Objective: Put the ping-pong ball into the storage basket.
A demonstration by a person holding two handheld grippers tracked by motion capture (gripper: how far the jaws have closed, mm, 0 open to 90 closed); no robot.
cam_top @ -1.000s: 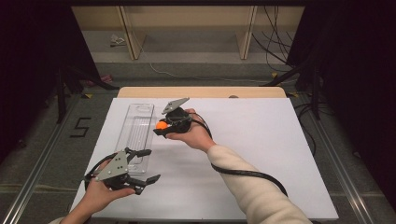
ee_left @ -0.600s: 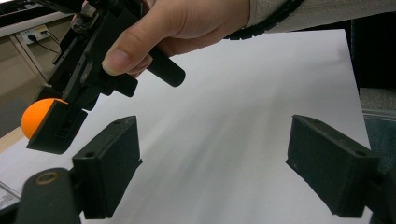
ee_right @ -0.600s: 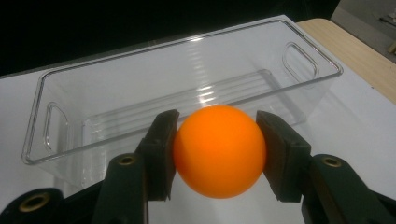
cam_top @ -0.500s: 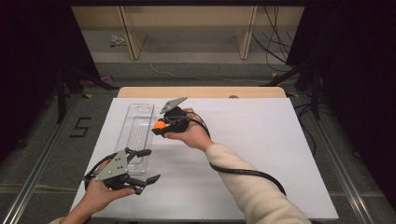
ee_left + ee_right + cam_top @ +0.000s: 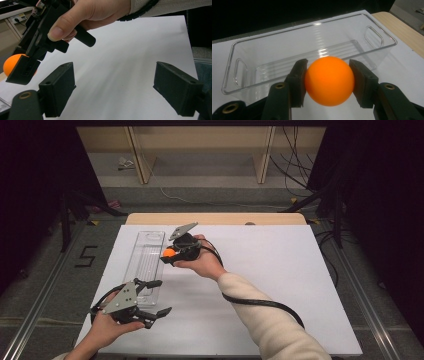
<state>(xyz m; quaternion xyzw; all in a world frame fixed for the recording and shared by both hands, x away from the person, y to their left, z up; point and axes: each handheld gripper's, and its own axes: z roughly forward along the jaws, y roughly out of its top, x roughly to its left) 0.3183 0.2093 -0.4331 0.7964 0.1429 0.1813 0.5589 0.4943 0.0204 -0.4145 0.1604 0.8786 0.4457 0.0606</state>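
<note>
Nothing's shifted this last second: my right gripper (image 5: pixel 328 82) stays clamped on the orange ball (image 5: pixel 329 80), poised beside the clear plastic bin (image 5: pixel 242 82); left gripper (image 5: pixel 120 87) idles, jaws apart, grasping nothing.

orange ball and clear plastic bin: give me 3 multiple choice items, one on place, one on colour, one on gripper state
1. Where is the round orange ball?
A. between the right gripper's jaws
B. lying inside the bin
C. on the floor

2. What colour is the table surface under the long clear plastic bin?
A. green
B. white
C. red

3. How do the left gripper's jaws stand?
A. shut on the ball
B. shut on the bin
C. open, with nothing between them

Answers:
1 A, the right gripper has a pad pressed on each side of the ball, in front of the bin.
2 B, white shows around the bin.
3 C, the left gripper shows a wide gap over bare table.
</note>
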